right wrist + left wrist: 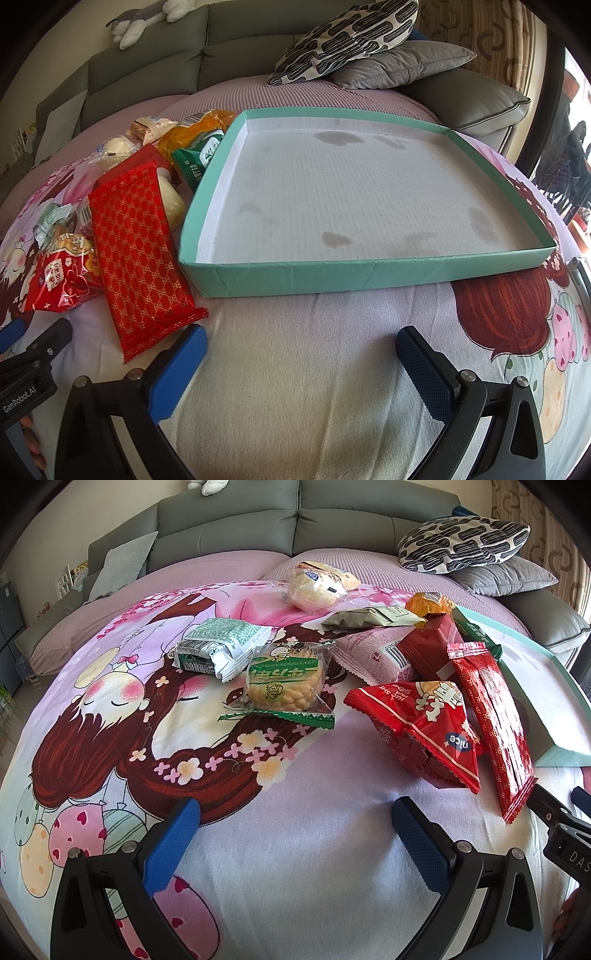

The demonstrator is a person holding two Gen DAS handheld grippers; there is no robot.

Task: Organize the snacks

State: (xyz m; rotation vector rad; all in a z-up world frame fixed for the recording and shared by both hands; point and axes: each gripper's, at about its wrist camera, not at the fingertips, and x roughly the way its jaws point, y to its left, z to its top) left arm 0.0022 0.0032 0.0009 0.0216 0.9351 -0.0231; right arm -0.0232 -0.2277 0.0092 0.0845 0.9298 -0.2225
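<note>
A printed blanket [295, 369] covers the sofa [258, 528]. My left gripper [295, 834] and right gripper [301, 363] both stand spread, holding nothing. The snacks [284, 679] lie loose beside the empty teal tray [369, 273]. I judge the long red packet [140, 251], nearest the tray, best pinched across its middle first.

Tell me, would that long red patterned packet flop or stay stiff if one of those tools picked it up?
The long red packet looks flat and evenly filled, so probably fairly stiff. Its glossy foil may be slippery between the pads. It likely holds biscuits or wafers, so a hard squeeze could crack them.
</note>
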